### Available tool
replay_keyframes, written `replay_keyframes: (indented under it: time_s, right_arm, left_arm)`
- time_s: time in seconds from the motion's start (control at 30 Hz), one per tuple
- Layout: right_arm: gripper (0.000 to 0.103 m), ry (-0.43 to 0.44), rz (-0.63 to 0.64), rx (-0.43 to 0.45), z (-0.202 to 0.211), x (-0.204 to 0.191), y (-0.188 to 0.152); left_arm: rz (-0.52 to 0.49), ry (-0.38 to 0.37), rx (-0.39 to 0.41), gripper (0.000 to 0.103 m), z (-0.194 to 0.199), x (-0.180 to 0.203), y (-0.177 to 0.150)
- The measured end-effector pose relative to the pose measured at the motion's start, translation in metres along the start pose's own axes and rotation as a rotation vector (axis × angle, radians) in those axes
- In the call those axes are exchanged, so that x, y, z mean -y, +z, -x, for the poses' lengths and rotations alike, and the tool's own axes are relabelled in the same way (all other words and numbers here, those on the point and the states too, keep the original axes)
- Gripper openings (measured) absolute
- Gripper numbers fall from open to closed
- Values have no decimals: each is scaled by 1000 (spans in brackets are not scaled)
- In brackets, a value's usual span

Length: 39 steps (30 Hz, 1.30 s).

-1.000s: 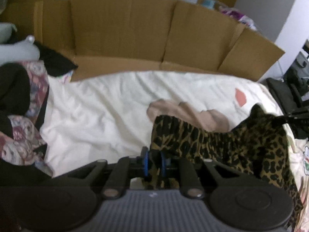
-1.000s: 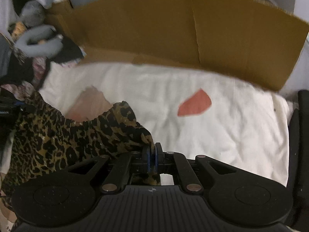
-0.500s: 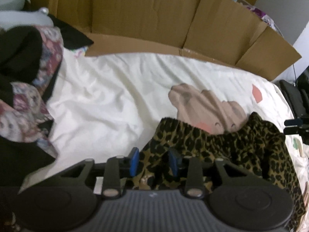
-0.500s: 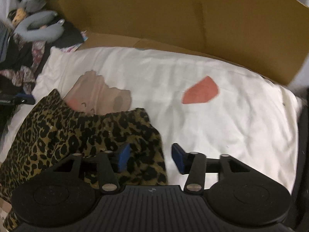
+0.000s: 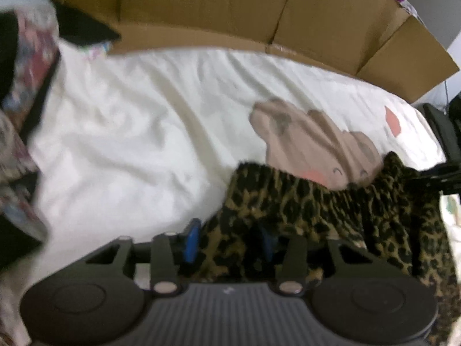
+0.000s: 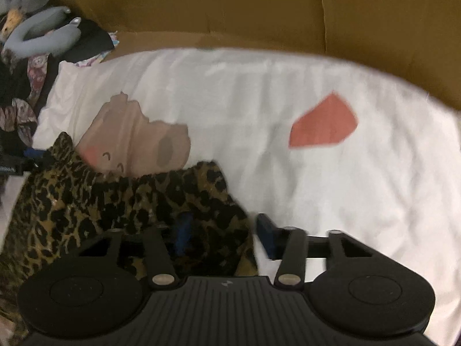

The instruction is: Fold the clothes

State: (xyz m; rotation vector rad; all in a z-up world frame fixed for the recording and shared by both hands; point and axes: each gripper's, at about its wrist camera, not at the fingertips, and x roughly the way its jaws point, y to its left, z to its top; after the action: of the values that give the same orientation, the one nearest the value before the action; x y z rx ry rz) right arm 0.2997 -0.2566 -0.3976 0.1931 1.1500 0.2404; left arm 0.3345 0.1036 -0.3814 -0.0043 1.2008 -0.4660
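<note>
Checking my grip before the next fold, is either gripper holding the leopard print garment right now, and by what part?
Neither. The left gripper and right gripper are both open, straddling the top edge of the leopard print garment without clamping it.

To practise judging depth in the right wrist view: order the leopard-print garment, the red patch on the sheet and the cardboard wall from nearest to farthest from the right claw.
1. Leopard-print garment: lying between the fingers of the right claw, left side.
2. Red patch: mid-sheet, right of centre.
3. Cardboard wall: behind the bed, farthest.
</note>
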Motion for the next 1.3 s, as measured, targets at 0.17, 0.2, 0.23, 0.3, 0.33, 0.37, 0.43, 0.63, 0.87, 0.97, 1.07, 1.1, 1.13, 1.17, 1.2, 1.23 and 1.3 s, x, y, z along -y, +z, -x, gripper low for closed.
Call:
replay_keyframes:
  time_s: [0.17,0.2,0.23,0.3,0.33,0.37,0.43,0.63,0.87,0.97,1.07,1.1,1.13,1.17,1.2,1.23,1.3]
  right_arm:
    - [1,-30,41,19,10,-8,-1]
    - [1,-37,51,23,12,-9,-1]
    - [1,-42,55,40,17,-10,2]
    - [1,-53,60,79,28,-11,8]
    - [1,-58,63,99,33,-11,11]
    - [1,-63,65,118,39,-12,15]
    - [1,-73,71,158,50,-13,21]
    - [1,-113,99,263,78,-16,44]
    - [1,-137,131,286,78,-29,79]
    - [1,-145,129,295,72,-32,96]
    - [1,-161,121,299,60,-32,112]
    - [1,-166,114,298,55,-32,117]
    - [1,-171,107,296,50,-32,121]
    - [2,-176,100,295,46,-32,126]
    - [4,-184,88,288,41,-31,128]
    - [6,-193,75,279,36,-30,130]
    - [21,-211,44,273,32,-26,131]
  left_arm:
    - [-50,39,14,4,7,10,-5]
    - [-47,41,34,4,12,10,-4]
    - [-47,43,57,4,17,10,-3]
    - [-52,36,101,3,31,13,2]
    - [-56,32,122,3,38,15,5]
    - [-59,27,144,3,44,17,7]
    - [-74,42,183,3,55,21,14]
    - [-92,93,265,3,75,23,40]
    - [-88,144,299,3,73,19,66]
    - [-83,172,306,3,66,13,78]
    - [-76,191,303,3,58,8,90]
    - [-72,196,297,3,54,7,93]
    - [-62,198,278,4,47,5,97]
    - [-48,197,252,8,40,3,100]
    - [-40,215,231,14,34,3,102]
    - [-35,245,215,22,29,2,102]
    - [-35,296,199,39,23,4,103]
